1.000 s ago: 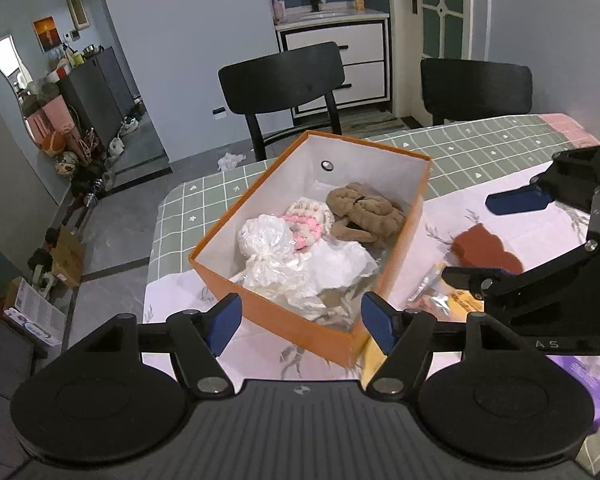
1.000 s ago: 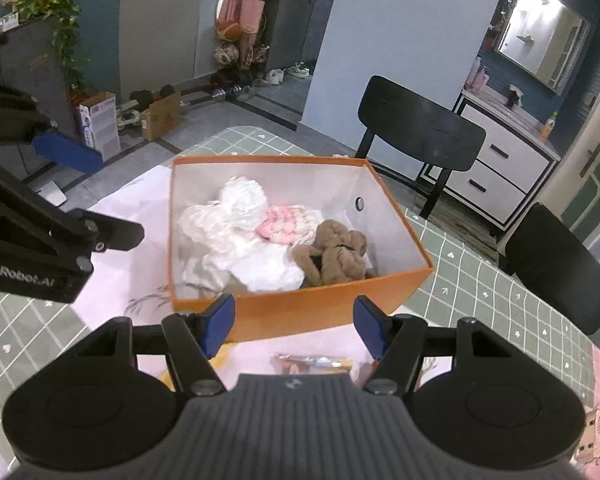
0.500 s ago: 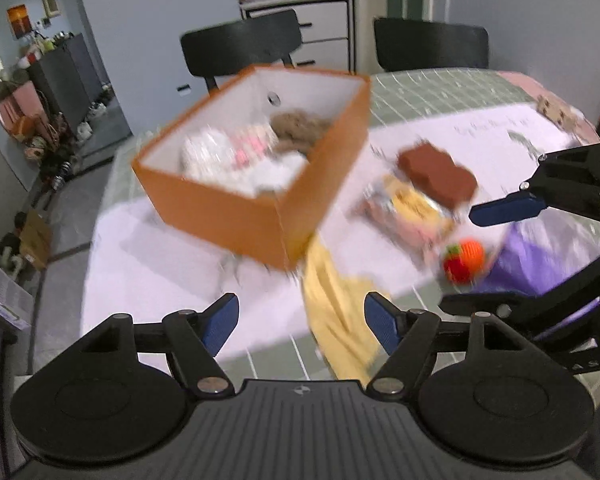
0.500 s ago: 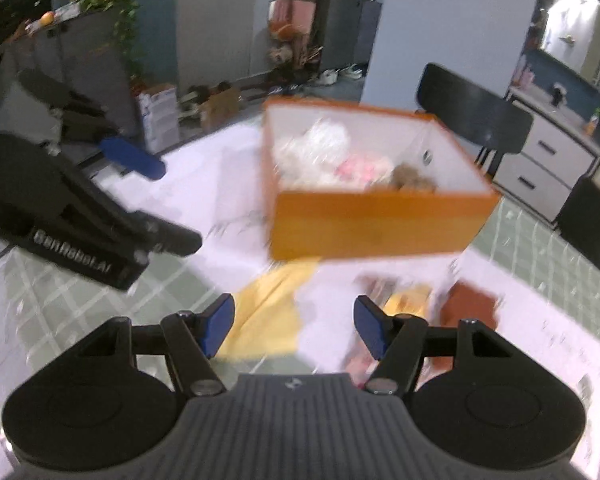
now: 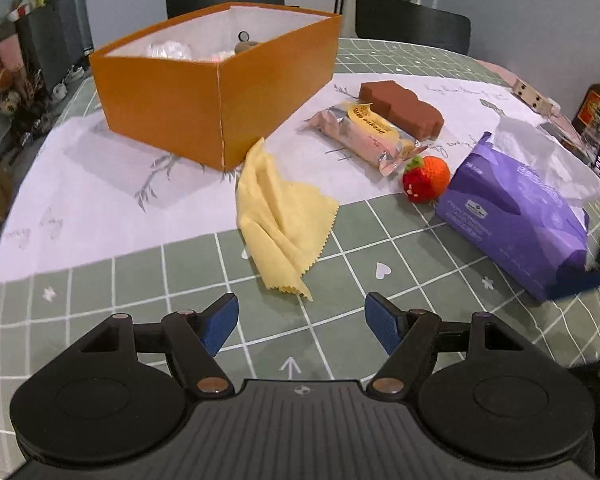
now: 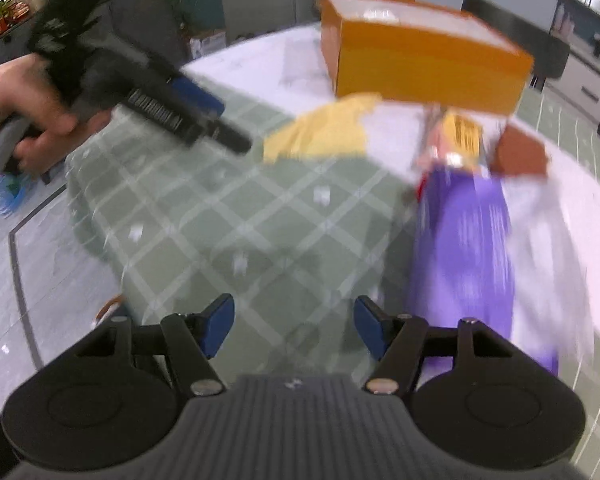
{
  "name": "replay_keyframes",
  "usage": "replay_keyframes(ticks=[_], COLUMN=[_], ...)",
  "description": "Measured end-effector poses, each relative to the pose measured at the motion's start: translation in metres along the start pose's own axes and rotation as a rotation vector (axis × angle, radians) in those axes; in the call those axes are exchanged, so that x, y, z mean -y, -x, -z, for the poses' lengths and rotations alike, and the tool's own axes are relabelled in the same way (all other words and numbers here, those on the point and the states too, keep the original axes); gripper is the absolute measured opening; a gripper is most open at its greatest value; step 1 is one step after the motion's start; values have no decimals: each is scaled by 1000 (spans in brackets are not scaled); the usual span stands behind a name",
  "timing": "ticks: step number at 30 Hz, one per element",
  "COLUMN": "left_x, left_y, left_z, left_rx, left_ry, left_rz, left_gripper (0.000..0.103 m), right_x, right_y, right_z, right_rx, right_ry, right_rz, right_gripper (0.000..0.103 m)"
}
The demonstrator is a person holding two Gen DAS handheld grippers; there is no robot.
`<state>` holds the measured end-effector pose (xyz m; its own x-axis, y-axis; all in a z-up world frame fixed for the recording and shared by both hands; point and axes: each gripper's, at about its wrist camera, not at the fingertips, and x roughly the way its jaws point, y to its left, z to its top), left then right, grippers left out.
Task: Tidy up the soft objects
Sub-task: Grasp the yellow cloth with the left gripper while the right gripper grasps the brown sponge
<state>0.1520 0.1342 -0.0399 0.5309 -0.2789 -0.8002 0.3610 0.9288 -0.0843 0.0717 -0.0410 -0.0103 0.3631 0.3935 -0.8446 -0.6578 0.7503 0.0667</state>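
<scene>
**Both tools hovering spread over the bench**

Here the left tool (image 5: 301,322) is hanging at the lower centre of its frame, fingers spread wide and gripping nothing. The yellow cloth (image 5: 280,224) is lying at mid-frame, its far end touching the orange box (image 5: 220,80) in the upper left. The right tool (image 6: 294,326) is likewise gaping and empty, low in its blurred view, with the purple tissue pack (image 6: 464,248) lying right of centre.

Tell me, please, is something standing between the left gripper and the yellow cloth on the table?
Nothing visible does. The left gripper is open and empty, and only bare green tablecloth lies between it and the yellow cloth. The orange box stands behind the cloth.
</scene>
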Motion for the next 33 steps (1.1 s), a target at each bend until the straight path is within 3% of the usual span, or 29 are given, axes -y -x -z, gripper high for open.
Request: replay_keyframes(ticks=[7,16,26,33], left_x=[5,-2,-11,-5], left_y=[-19,-53,-75,-89], left_z=[-5,-24,-38,-49], left_rx=[18,-8,36,63], left_ry=[6,49,97,69], left_rz=[-23,-34,-79,-124], left_gripper=[85,85,85,85], right_x=[26,95,169,224], right_y=[33,53,58,40], right_z=[52,79,72,39], right_rx=[-53,-93,-36,51], right_ry=[-43,-165,-302,-397], right_rz=[19,87,200,268], right_gripper=[66,66,66,69])
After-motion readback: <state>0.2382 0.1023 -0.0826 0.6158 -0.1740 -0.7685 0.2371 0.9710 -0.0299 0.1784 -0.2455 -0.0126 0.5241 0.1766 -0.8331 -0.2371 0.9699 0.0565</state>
